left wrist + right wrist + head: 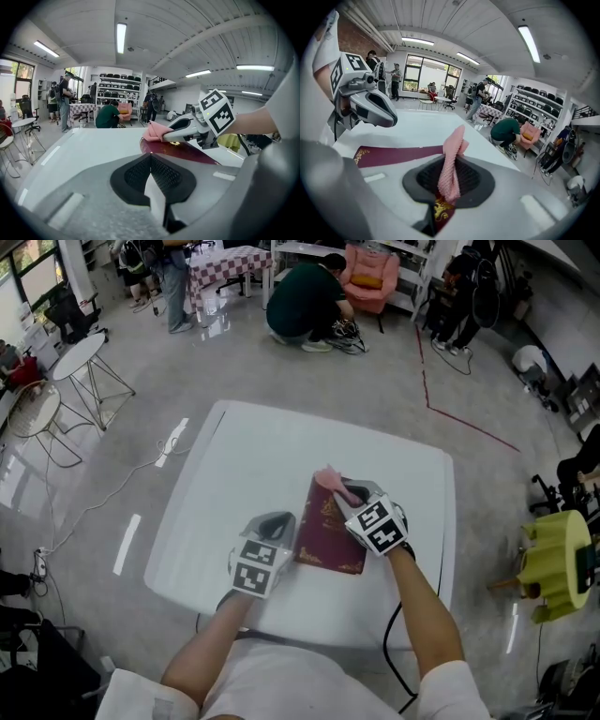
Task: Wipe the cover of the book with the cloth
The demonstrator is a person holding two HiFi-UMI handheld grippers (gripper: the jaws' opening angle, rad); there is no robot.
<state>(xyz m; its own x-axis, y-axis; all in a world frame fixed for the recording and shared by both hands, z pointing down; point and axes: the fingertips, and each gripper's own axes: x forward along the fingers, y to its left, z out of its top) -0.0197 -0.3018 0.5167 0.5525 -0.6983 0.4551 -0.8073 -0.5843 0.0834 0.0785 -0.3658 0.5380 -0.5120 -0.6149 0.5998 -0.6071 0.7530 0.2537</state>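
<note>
Pink cloth (451,164) is pinched in the right gripper (354,495) at the far end of the maroon book (328,535). The left gripper's (151,157) jaws are pressed together, empty, beside the book on the white table (244,465).

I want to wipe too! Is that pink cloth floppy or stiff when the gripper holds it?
Probably floppy: the pink cloth bunches into folds where the right gripper pinches it. Likely light, since that one small pinch carries all of it. Its nubbly weave should drag on the book rather than slip.
</note>
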